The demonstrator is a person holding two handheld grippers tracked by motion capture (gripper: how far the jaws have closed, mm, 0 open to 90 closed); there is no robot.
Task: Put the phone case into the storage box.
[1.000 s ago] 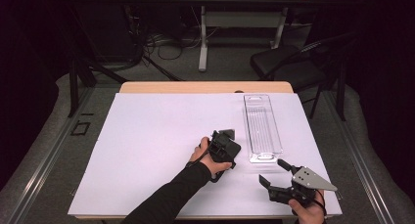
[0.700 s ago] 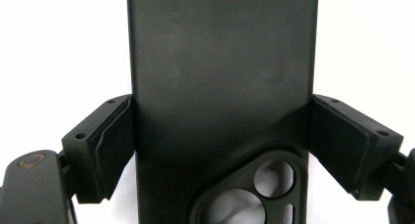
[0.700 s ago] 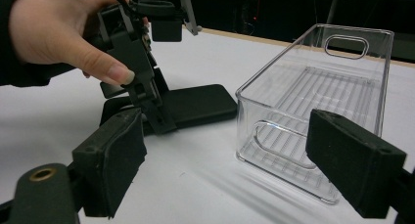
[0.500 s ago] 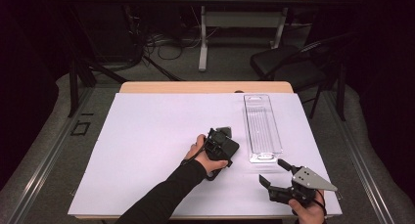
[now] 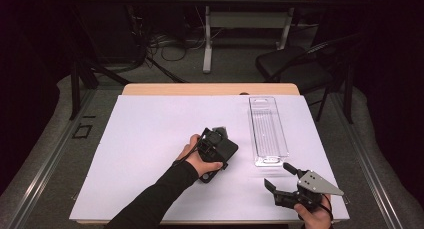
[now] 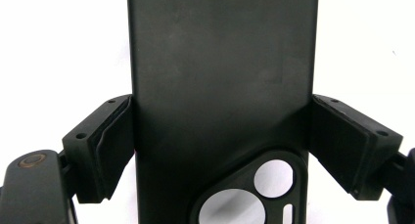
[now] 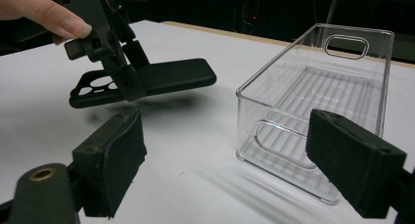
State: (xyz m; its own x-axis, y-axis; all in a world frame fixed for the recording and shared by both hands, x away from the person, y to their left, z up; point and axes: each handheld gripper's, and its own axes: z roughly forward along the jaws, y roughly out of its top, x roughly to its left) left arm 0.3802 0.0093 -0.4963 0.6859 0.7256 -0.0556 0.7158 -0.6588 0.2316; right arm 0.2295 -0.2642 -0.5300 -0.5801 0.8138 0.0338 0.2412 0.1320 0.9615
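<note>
Pinching a black phone case [image 6: 222, 87] by its two long edges, the left gripper [image 5: 216, 146] sits a little right of the table's middle in the high view, with the person's left hand [image 5: 197, 159] wrapped around its body. In the left gripper view both pads press flat on the sides of the case, and the camera cut-outs in the case show at the bottom of that picture, nearest the gripper's body. The right gripper view shows the case [image 7: 161, 79] held roughly level and clear of the white table top [image 5: 150, 139], with its shadow lying on the surface beneath it; a fingertip of the left hand [image 7: 46, 11] shows at the top left corner there.

Further right stands a clear plastic bin [image 5: 268, 130], long and narrow, running from near to far along the right part of the table. It is upright and has a ribbed floor and a handle slot in each end wall [image 7: 313, 101]. The case is just left of the bin's near end and apart from it.

Rightmost and nearest, at the table's near right corner, the right gripper [image 5: 280, 176] is held in the person's right hand [image 5: 312, 216]. Its jaws are spread wide with nothing between them, and they point toward the near end of the bin.
</note>
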